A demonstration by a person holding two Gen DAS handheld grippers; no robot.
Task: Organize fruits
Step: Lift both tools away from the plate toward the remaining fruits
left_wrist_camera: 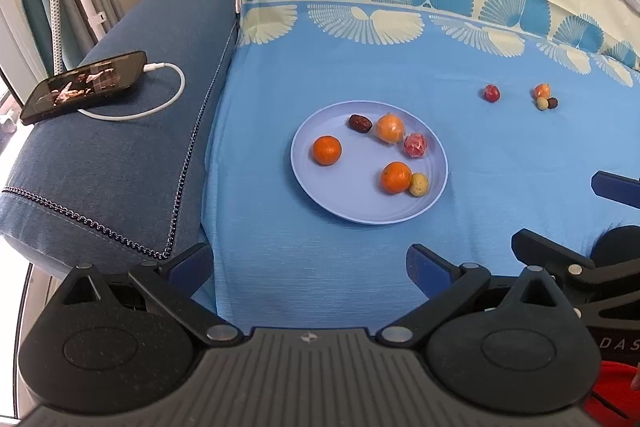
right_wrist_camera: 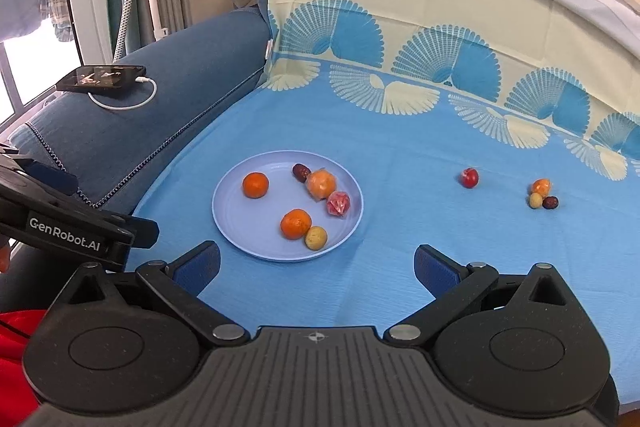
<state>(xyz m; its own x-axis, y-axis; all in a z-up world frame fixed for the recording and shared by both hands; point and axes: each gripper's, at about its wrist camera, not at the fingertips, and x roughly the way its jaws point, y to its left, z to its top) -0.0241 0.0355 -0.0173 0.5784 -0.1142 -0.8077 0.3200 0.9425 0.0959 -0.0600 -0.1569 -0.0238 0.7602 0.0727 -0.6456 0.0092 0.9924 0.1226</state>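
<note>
A lilac plate (left_wrist_camera: 344, 203) (right_wrist_camera: 240, 227) lies on the blue cloth. It holds two tangerines (left_wrist_camera: 327, 149) (right_wrist_camera: 295, 223), a wrapped orange fruit (left_wrist_camera: 390, 128), a wrapped red fruit (left_wrist_camera: 415, 145), a dark date (left_wrist_camera: 360, 123) and a small yellow fruit (left_wrist_camera: 419, 184). To the right on the cloth lie a red fruit (left_wrist_camera: 491, 93) (right_wrist_camera: 469, 177) and a cluster of three small fruits (left_wrist_camera: 545, 96) (right_wrist_camera: 542, 194). My left gripper (left_wrist_camera: 310, 267) is open and empty, short of the plate. My right gripper (right_wrist_camera: 318, 265) is open and empty, just short of the plate's near rim.
A phone (left_wrist_camera: 84, 87) (right_wrist_camera: 102, 78) on a white charging cable lies on the blue sofa arm (left_wrist_camera: 120, 163) at left. The patterned cloth runs up the sofa back (right_wrist_camera: 400, 27). Curtains and a window stand at far left.
</note>
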